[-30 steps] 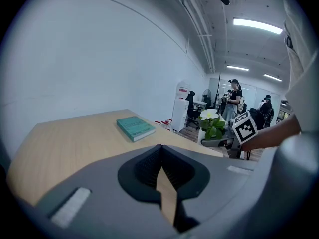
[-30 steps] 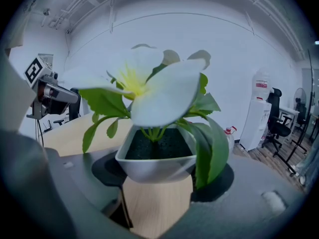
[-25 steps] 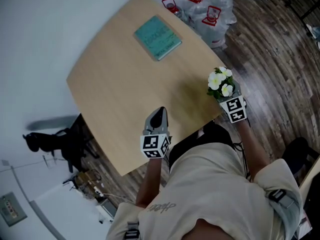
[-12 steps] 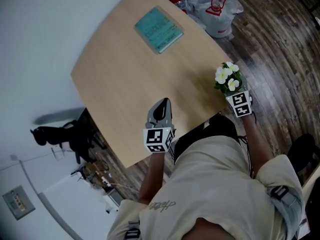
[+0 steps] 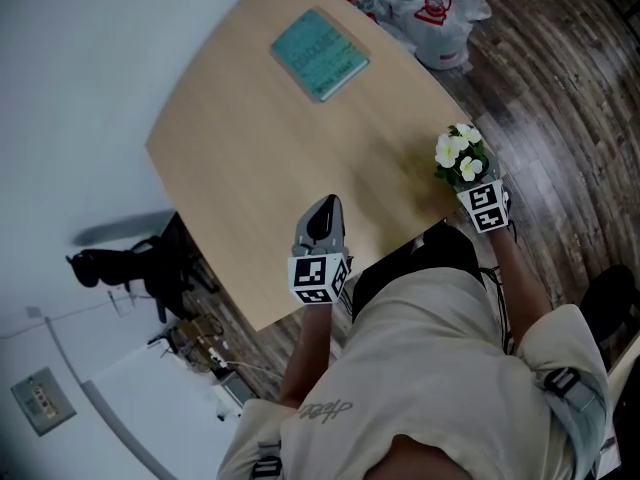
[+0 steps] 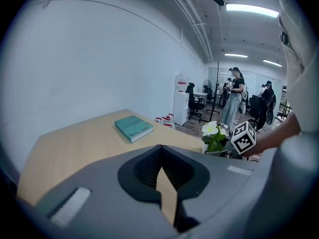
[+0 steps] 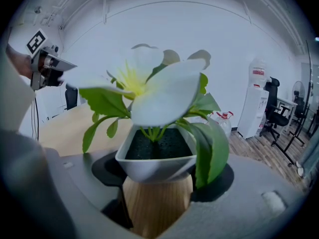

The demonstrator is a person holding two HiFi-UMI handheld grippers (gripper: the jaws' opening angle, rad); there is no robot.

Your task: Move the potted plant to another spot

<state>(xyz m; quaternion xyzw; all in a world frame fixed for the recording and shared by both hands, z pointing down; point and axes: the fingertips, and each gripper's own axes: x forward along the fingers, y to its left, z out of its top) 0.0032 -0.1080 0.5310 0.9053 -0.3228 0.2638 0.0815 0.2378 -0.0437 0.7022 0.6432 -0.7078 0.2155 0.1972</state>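
Right hand-held gripper (image 5: 463,178) clamped on white-flowered plant in white-and-wood pot (image 5: 458,154), lower over light wooden desk (image 5: 260,153) than 1 s ago. Left hand-held gripper (image 5: 321,210) closed, empty, unmoved.

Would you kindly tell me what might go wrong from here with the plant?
1. The plant is right at the corner of the table; released there, it might tip over the edge onto the floor.
2. The right gripper holds only the pot's wooden base, with the flowers well above it, so the pot might tilt in the grip.
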